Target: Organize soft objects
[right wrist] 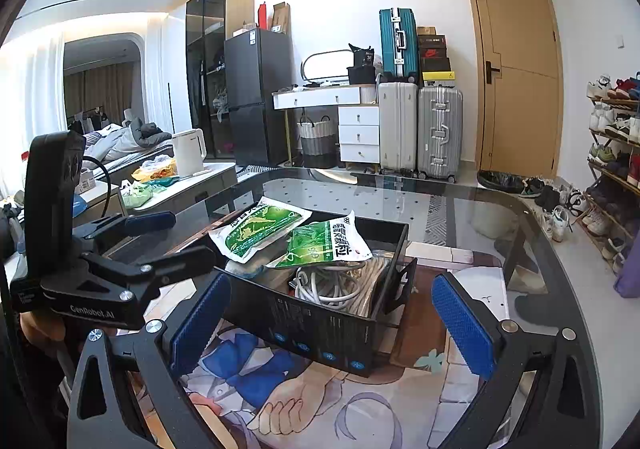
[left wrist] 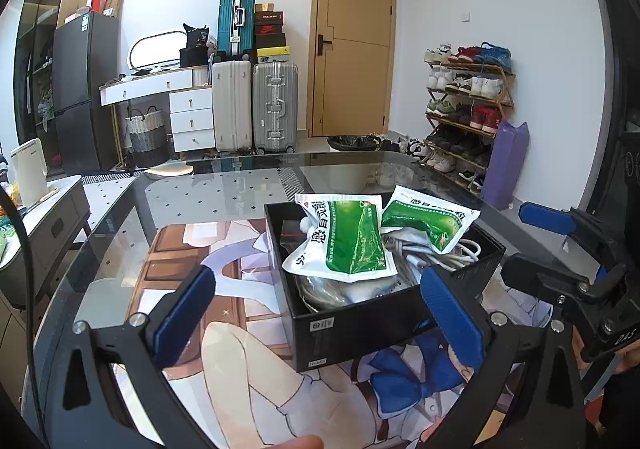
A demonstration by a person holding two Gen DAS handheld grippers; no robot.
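A black open box [left wrist: 352, 329] [right wrist: 320, 325] stands on the glass table over a printed mat. Two green-and-white soft packets [left wrist: 344, 245] [left wrist: 430, 223] lie on top of its contents; they also show in the right wrist view [right wrist: 256, 229] [right wrist: 328, 245]. White coiled cables [right wrist: 332, 285] lie under them. My left gripper [left wrist: 320, 313] is open and empty, in front of the box's near wall. My right gripper [right wrist: 332, 317] is open and empty, at the box's other side. Each gripper shows in the other's view, the right [left wrist: 568, 249] and the left [right wrist: 132, 249].
The glass table [left wrist: 224, 193] has a curved far edge. A side table with a white kettle [right wrist: 188, 151] stands to the left. Suitcases [left wrist: 256, 105], a drawer desk, a fridge, a shoe rack [left wrist: 464, 109] and a door are further back.
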